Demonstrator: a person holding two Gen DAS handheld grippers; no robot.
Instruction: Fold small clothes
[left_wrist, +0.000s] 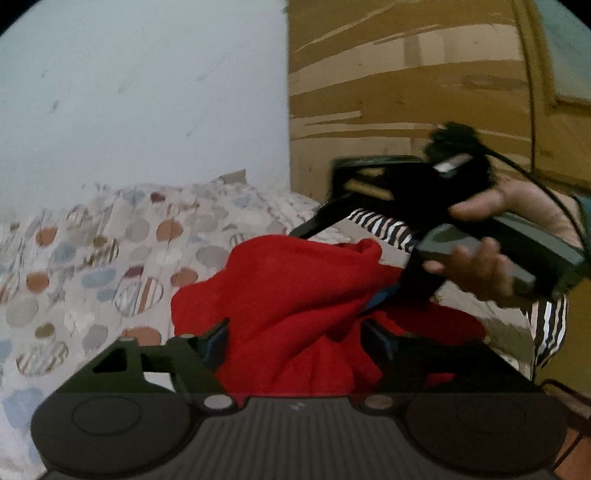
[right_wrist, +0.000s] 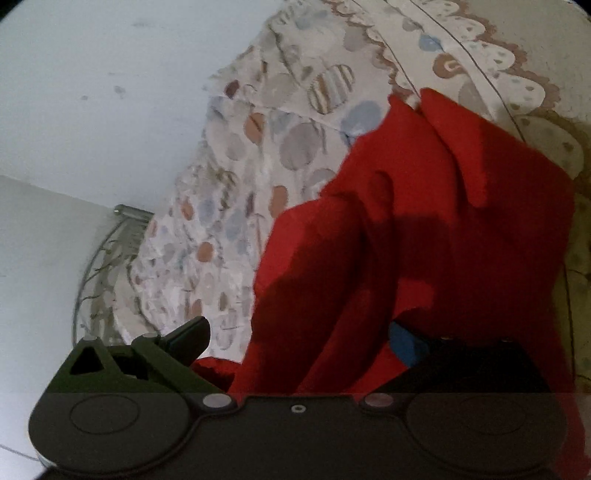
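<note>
- Nearest the left wrist lens, the left gripper (left_wrist: 293, 338) stood with its fingers (left_wrist: 216, 338) spread around a bunched red garment (left_wrist: 280, 295); whether the pads pressed the cloth could not be told.
- From centre out to 9 o'clock in that view, the spotted bedsheet (left_wrist: 92, 258) lay under the garment, which sat heaped on the bed rather than flat.
- At 3 o'clock, a hand (left_wrist: 491, 258) carried the right gripper (left_wrist: 321, 206) above the heap.
- Seen from the right wrist, the right gripper (right_wrist: 295, 339) had red cloth draped between its fingers; clenched or released could not be told.
- Risk, as a judgement: a pinch through several layers would drag the whole bundle, so the fold would start crooked; a shallow bite could slip off.
</note>
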